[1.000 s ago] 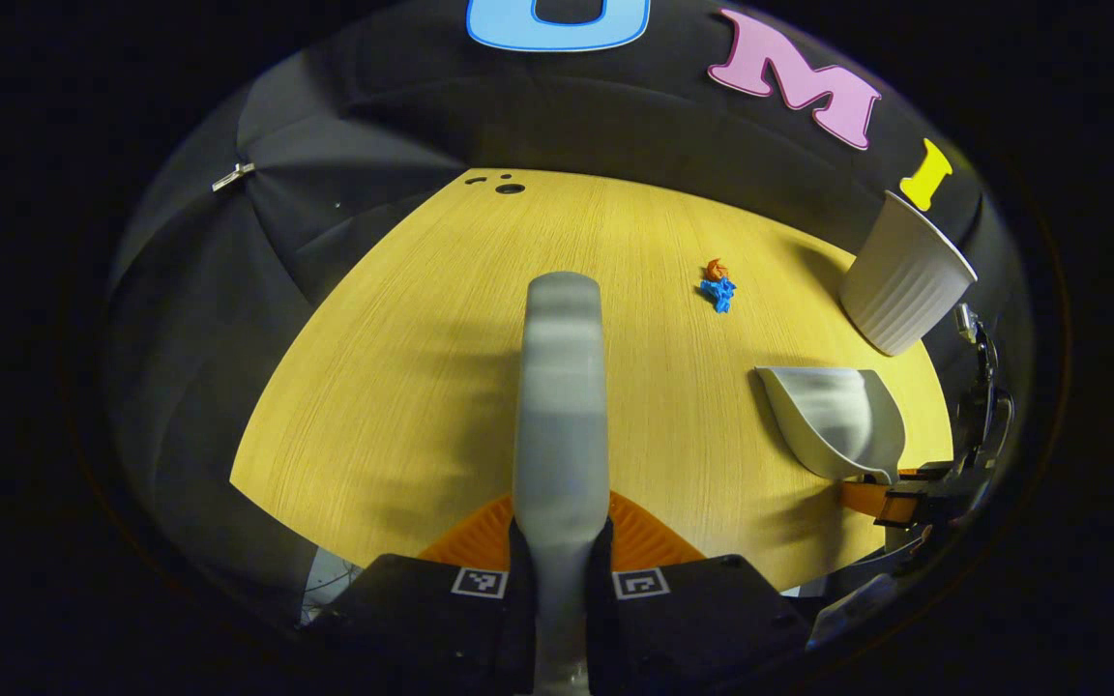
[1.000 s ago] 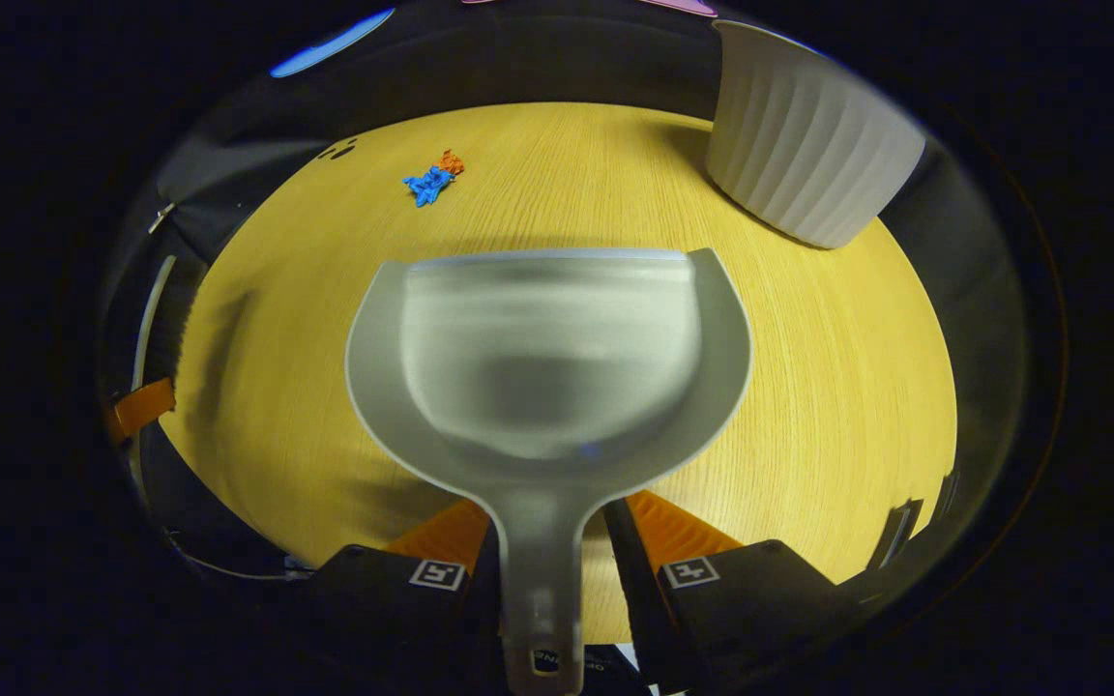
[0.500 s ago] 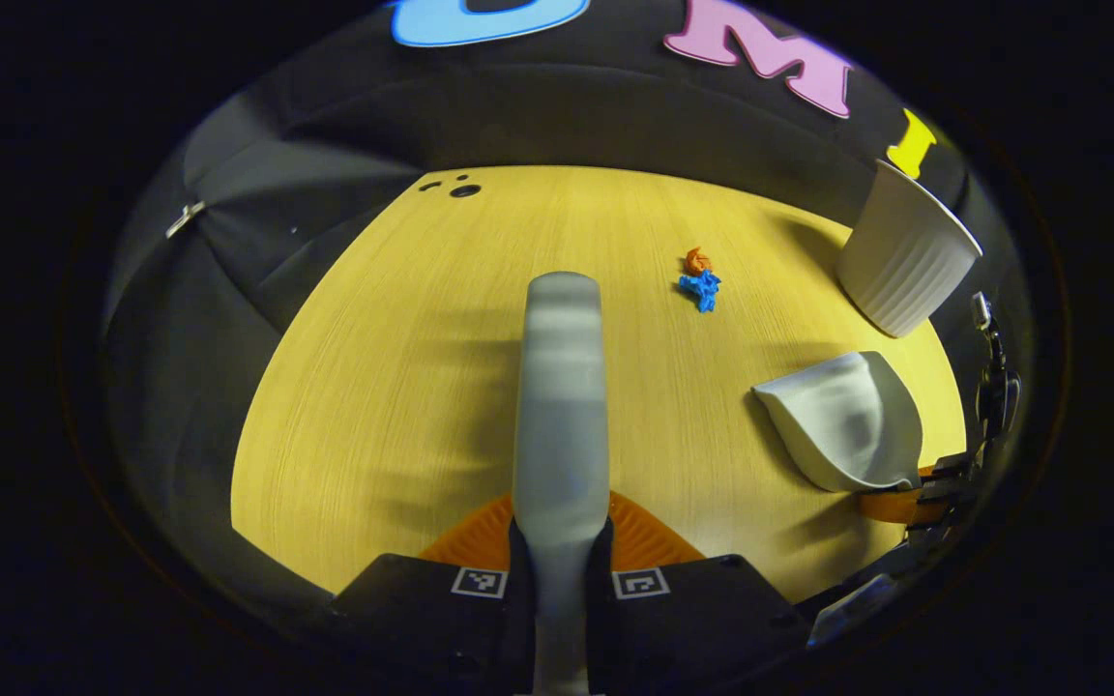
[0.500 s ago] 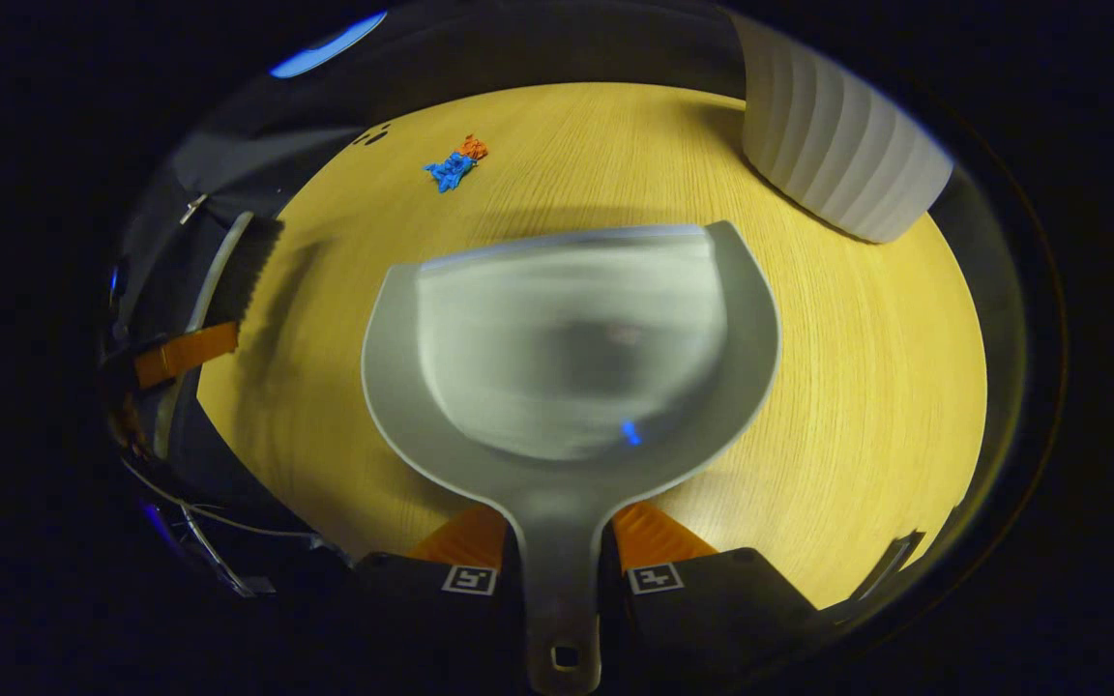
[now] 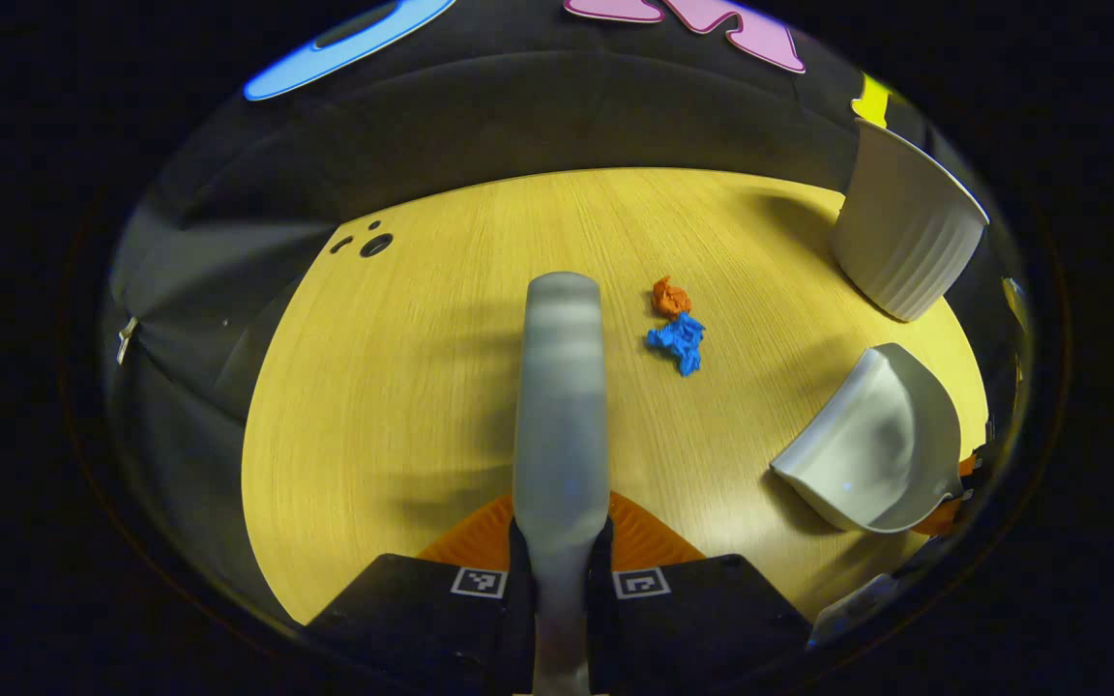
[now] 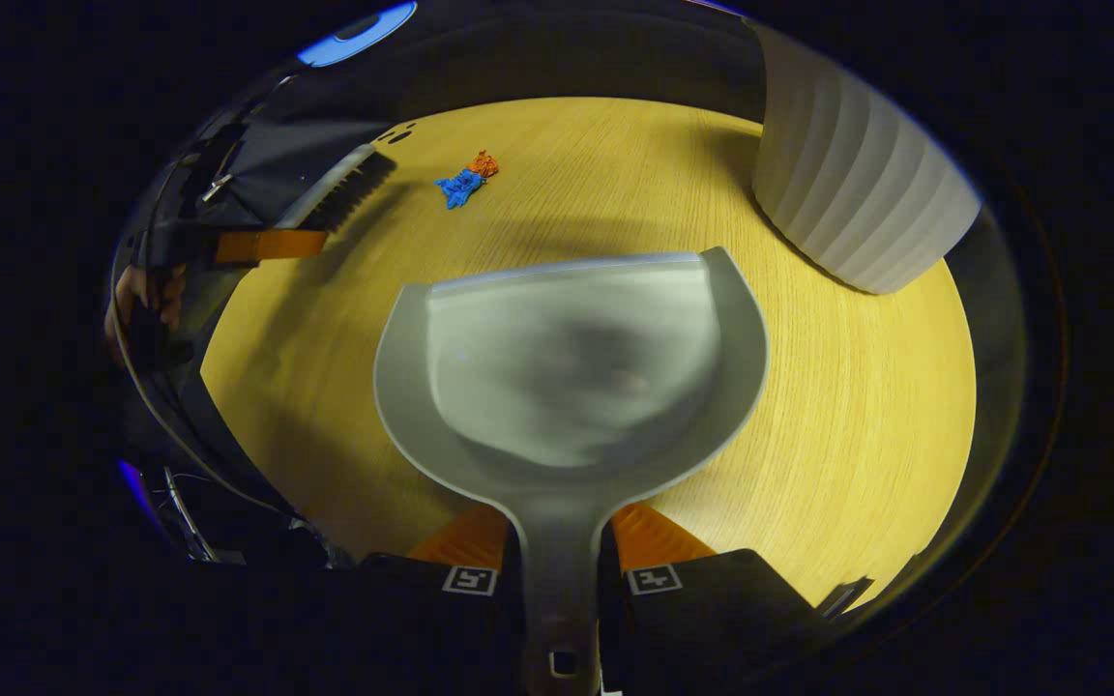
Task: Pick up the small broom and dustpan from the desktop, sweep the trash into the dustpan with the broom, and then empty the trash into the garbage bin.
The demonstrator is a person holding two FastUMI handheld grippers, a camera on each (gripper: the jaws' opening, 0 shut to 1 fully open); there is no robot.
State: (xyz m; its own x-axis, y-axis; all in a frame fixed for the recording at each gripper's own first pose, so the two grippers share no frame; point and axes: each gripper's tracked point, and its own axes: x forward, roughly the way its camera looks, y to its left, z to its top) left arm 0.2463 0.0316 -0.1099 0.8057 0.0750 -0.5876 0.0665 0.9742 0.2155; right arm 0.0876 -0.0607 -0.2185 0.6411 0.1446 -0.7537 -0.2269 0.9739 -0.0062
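Trash is now closer to both tools than it was a second ago — the blue scrap (image 5: 678, 343) and the orange scrap (image 5: 670, 296) lie larger and lower in the left gripper view, just beside the broom (image 5: 562, 387) tip, on its right side. We read this as the approach phase: both tools are already lifted, and the sweep is not yet begun.

Our left gripper (image 5: 560, 551) has its fingers pressed on the broom handle, one on each side. Our right gripper (image 6: 560, 565) pinches the handle of the dustpan (image 6: 571, 372) in the same way. In the left gripper view the dustpan has turned, so its open mouth now faces more toward the scraps; in the right gripper view the broom's bristles have come nearer to the scraps from the left.

For room — the scraps lie toward the far edge of the desk (image 5: 402, 387), but wood surrounds them on every side. The garbage bin (image 5: 905, 232) stands at the far right corner, near the dustpan but apart from it. Between dustpan mouth and scraps the desk is bare, so we judge the pan can slide forward freely. Only the bin's wall needs care on the right. The left half of the desk gives wide room for the broom stroke.
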